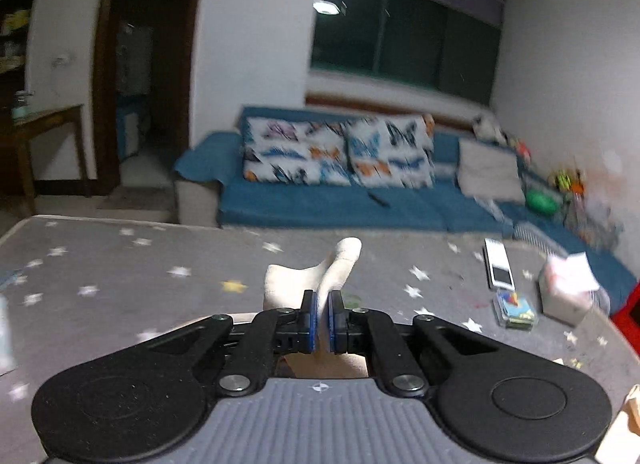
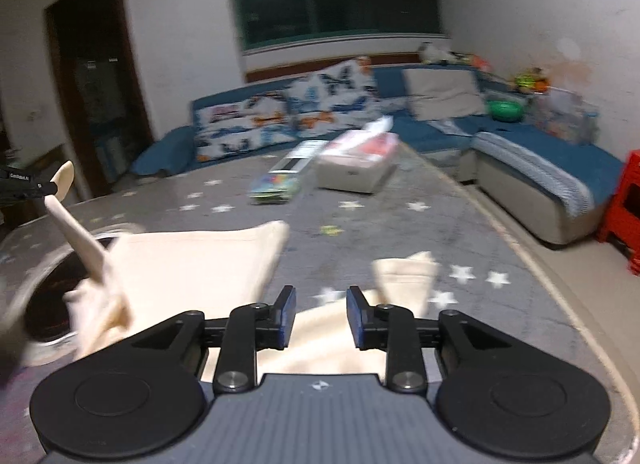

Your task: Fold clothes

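Note:
A cream garment [image 2: 192, 260] lies on the grey star-patterned table cover [image 2: 400, 183]. In the left wrist view my left gripper [image 1: 322, 318] is shut on a fold of the cream garment [image 1: 320, 272], which sticks up past the blue pads. The right wrist view shows that same lifted strip at far left, pinched by the left gripper [image 2: 50, 188] above the table. My right gripper [image 2: 321, 316] is open, hovering over the garment's near edge, with cloth below the gap and another cream corner [image 2: 404, 276] just beyond its right finger.
A tissue box [image 2: 356, 167], a remote [image 2: 296, 159] and a colourful card box [image 2: 274, 187] lie on the far part of the table. A blue sofa [image 1: 320, 199] with butterfly cushions runs behind. A red stool [image 2: 624, 211] stands to the right. A dark round object [image 2: 52, 304] lies under the cloth at left.

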`<state>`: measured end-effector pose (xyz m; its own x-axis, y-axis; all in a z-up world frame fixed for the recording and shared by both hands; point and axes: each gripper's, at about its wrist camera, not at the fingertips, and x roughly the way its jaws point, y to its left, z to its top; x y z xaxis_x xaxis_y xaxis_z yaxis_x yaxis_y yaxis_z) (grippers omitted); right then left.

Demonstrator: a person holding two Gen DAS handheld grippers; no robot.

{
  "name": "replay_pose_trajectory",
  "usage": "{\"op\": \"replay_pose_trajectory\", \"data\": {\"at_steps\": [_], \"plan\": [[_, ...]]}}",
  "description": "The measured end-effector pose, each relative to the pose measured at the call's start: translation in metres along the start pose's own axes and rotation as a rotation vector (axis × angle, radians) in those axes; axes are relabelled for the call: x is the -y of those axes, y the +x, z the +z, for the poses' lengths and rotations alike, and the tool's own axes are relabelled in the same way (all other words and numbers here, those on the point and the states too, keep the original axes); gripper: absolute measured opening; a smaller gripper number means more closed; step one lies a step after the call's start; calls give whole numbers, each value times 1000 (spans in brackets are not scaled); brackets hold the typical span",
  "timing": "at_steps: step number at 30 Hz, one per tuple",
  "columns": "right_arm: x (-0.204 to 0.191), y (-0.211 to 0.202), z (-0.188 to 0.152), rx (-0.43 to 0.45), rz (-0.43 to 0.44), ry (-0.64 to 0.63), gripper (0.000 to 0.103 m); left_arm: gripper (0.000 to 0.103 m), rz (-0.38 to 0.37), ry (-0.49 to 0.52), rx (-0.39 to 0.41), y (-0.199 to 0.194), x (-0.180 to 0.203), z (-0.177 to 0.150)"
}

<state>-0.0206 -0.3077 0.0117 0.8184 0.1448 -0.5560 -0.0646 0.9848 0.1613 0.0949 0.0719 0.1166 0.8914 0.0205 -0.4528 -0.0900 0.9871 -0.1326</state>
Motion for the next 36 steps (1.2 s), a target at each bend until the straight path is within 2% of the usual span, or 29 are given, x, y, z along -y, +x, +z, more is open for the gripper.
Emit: {"op": "replay_pose_trajectory", "data": {"at_steps": [4, 7, 11, 15, 19, 20, 23, 25, 28, 30, 33, 35, 36], "plan": [[-26, -10, -3, -41, 165, -59, 31, 6, 28, -65, 64, -59, -38, -11], [-55, -12, -10, -90, 296, -125, 34, 6, 54, -88, 87, -89, -61, -23], [-94, -11, -24, -159, 420, -225, 34, 6, 121, -115, 60, -104, -89, -45], [-125, -7, -36, -199, 456, -309, 34, 5, 173, -174, 25, -103, -119, -60], [-141, -2, -48, -216, 404, -377, 33, 4, 223, -177, -20, -102, -135, -77], [-143, -2, -51, -224, 396, -386, 33, 4, 214, -178, -36, -102, -135, -81], [-141, -1, -54, -242, 391, -394, 28, 4, 92, -143, -86, -106, -122, -93], [-139, 0, -54, -250, 386, -398, 23, 6, -6, -63, -106, -110, -98, -101], [-136, 1, -54, -261, 378, -403, 20, 7, -158, 56, -133, -117, -55, -112], [-135, 1, -52, -258, 375, -403, 17, 12, -240, 120, -147, -119, -29, -119], [-134, 0, -52, -254, 377, -405, 16, 22, -311, 209, -150, -120, 6, -126], [-133, 0, -52, -254, 380, -405, 15, 38, -354, 268, -145, -121, 25, -132], [-133, 0, -52, -255, 381, -404, 15, 41, -368, 301, -139, -120, 33, -134]]}}
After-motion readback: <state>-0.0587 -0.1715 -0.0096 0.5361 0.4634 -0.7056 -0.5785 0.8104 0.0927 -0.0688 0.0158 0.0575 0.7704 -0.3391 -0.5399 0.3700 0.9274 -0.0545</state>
